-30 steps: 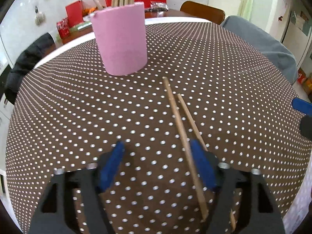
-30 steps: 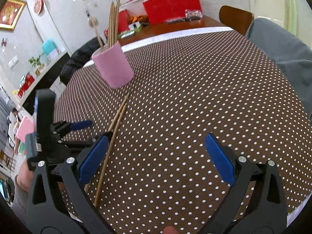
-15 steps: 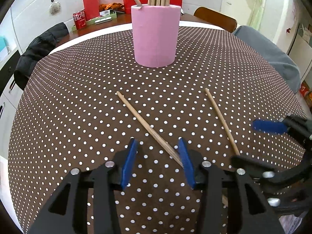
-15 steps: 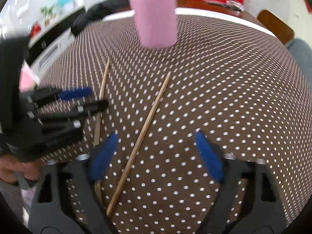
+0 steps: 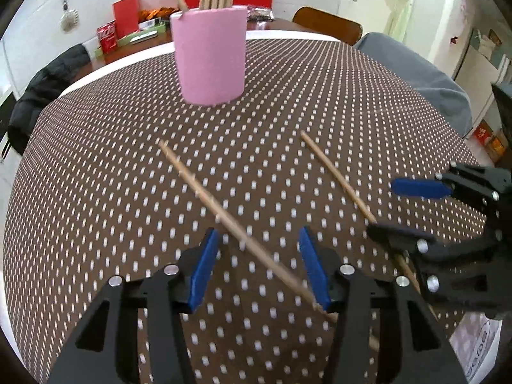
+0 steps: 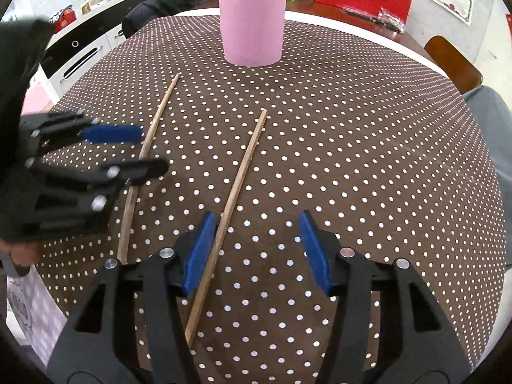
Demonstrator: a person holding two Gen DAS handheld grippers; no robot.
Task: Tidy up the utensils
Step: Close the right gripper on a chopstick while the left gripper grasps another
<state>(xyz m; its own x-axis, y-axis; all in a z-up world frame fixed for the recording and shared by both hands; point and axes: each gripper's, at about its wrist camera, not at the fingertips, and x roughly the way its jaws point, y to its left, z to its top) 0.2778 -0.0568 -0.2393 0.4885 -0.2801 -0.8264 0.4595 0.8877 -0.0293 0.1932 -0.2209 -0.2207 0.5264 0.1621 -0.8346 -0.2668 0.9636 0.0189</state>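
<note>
Two loose wooden chopsticks lie apart on the dotted brown tablecloth. The left chopstick [image 5: 224,214] [image 6: 150,137] runs between the blue pads of my open left gripper [image 5: 259,265], which sits low over its near end. The right chopstick [image 5: 336,172] [image 6: 240,176] passes by the left pad of my open right gripper [image 6: 256,252]. A pink cup [image 5: 209,54] [image 6: 252,22] holding several chopsticks stands upright at the far middle. Each gripper shows in the other's view: the right gripper [image 5: 406,208] and the left gripper [image 6: 134,150].
The round table [image 5: 96,128] has its edge close at the front and sides. A grey cushioned chair [image 5: 416,76] and a wooden chair [image 5: 326,25] stand at the far right. A black jacket [image 5: 44,80] hangs at the left.
Both grippers have moved closer to the table and the chopsticks. The left gripper's pads now straddle the left chopstick. The right gripper has narrowed and swung over the right chopstick.
</note>
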